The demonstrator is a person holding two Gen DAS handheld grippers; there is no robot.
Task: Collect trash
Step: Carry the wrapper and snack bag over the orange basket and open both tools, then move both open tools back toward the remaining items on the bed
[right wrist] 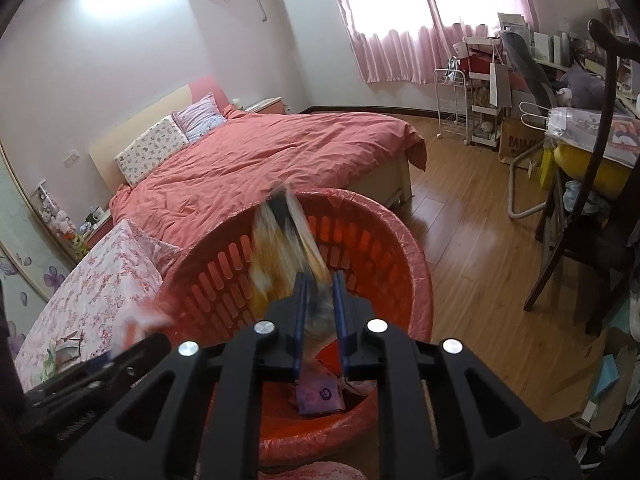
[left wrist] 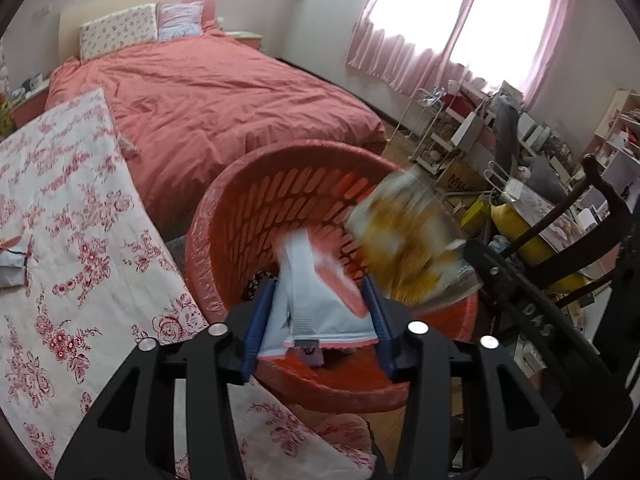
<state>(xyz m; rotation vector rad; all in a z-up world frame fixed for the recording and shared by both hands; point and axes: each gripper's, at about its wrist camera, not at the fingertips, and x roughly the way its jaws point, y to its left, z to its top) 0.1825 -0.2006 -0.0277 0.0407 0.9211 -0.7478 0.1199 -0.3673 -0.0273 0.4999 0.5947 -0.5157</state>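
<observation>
Red plastic bin [left wrist: 280,208], slotted wall and film liner, stands directly below and ahead of both grippers, beside a floral-covered surface [left wrist: 68,240] and short of the bed [left wrist: 224,92]. Left gripper [left wrist: 318,316] is over the near rim; a white packet [left wrist: 320,304] with a red patch stands between its blue fingers [left wrist: 260,320], long axis running up and away into the bin mouth. The jaws stand apart and gaps show on both sides of the packet, so I judge it released or very nearly so. Right gripper [right wrist: 320,312] sits over the same bin, jaws narrowly apart around a yellow wrapper [right wrist: 276,256], which stretches from the fingers toward the far wall; whether the pads still press on it cannot be told. Both items lie over the opening, so the coming move turns on a straight drop; neither hand is clearly nearer. Both wrappers are smeared by blur, and print and edges are unreadable. A purple scrap [right wrist: 320,396] lies on the bin floor; the rest of the floor is hidden by the gripper bodies. More paper [left wrist: 16,264] on the floral surface is cut off by the frame edge.
</observation>
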